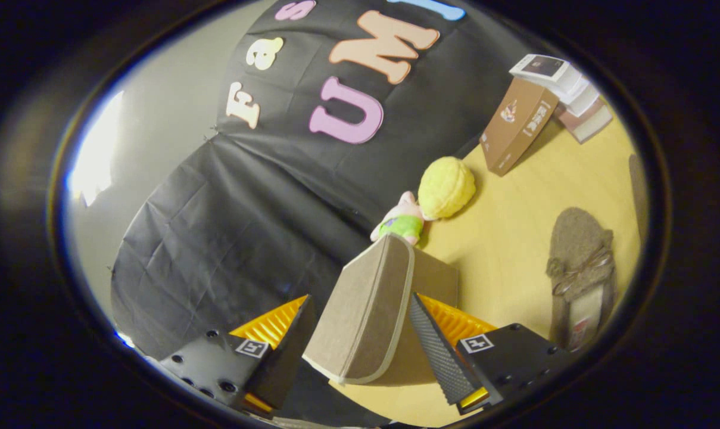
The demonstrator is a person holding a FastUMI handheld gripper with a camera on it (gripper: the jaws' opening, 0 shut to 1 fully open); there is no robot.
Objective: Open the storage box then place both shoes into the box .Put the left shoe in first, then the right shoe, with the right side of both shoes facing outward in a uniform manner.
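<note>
The jaws (pixel 360 333) stand on either side of the storage box's lid (pixel 365 310), which tilts up between them; whether both fingers truly press it, I cannot tell. Best to swing the lid fully back — slowly, keeping it centred — so it stays open; one shoe (pixel 580 274) waits on the bench (pixel 514 232) beyond, well apart from the box.

Box lid (pixel 365 310) between fingers (pixel 434 351), seemingly.

Gripper view: fisheye, rolled sideways, close above table (pixel 514 238), facing forward past gripper (pixel 360 333) fingers toward booth wall (pixel 246 208)
</note>
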